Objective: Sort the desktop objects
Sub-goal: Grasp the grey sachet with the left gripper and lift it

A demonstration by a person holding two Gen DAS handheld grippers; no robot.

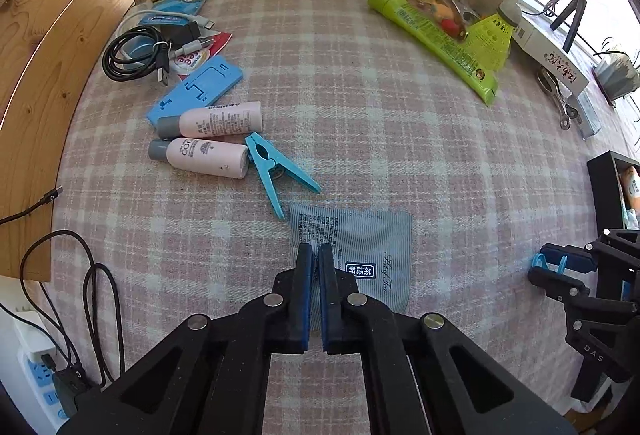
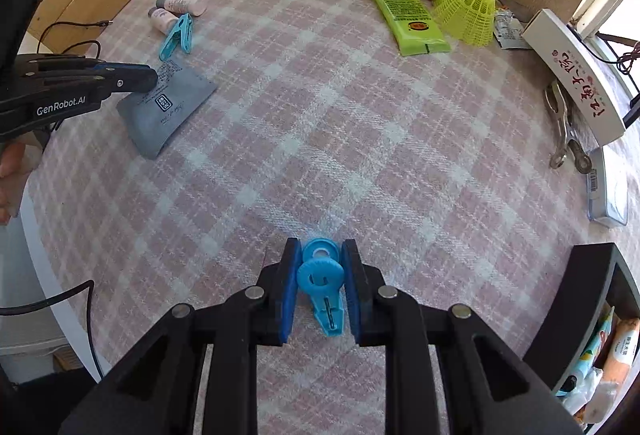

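My left gripper (image 1: 316,255) is shut, its fingertips pressed on a grey striped sachet (image 1: 372,247) lying flat on the pink plaid cloth; whether it pinches the sachet edge is unclear. The sachet (image 2: 176,107) and left gripper (image 2: 150,79) also show in the right wrist view. My right gripper (image 2: 320,255) is closed on a small blue clothes peg (image 2: 322,279), held between the blue pads just above the cloth. It shows at the right edge of the left wrist view (image 1: 540,269). A larger blue peg (image 1: 276,171) lies beyond the sachet.
Two pink bottles (image 1: 208,139), a blue phone stand (image 1: 200,87) and black cables (image 1: 136,55) lie far left. A green tube (image 2: 396,3), a yellow shuttlecock (image 2: 472,3), a white box (image 2: 576,75) and pliers (image 2: 568,131) lie far right. A black organiser (image 2: 580,315) stands near right.
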